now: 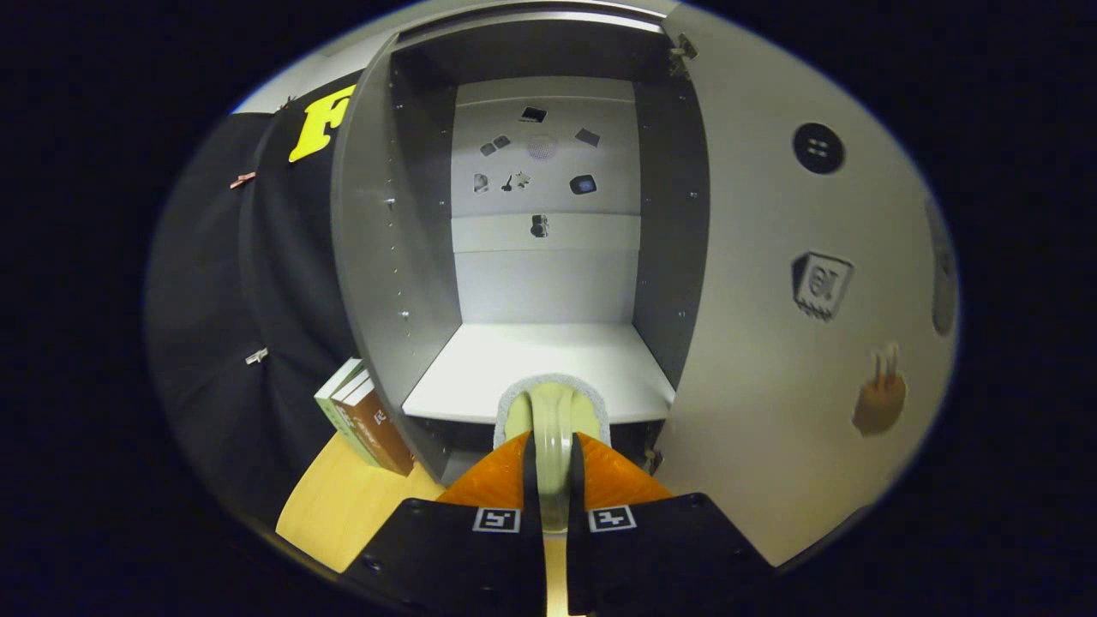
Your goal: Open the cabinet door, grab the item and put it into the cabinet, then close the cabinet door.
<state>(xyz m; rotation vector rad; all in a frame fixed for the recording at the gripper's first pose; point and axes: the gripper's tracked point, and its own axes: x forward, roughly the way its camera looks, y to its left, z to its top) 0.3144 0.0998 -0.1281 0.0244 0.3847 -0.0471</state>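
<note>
Gripper (553, 480): fingers clamped on a pale green slipper with a grey fleecy rim (553, 411).
Ahead: open grey cabinet (548, 274), shelf (531, 360) bare.
Risk: the slipper's toe catching the shelf's front edge if carried low.

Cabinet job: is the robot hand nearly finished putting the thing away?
About halfway. Done: the cabinet door is swung wide open, and the gripper is shut on a pale green item with a grey edge; what it is I cannot tell. In hand: the item is held at the front lip of the white shelf, not yet resting on it. Left: set it inside, let go, back out and close the door.
</note>
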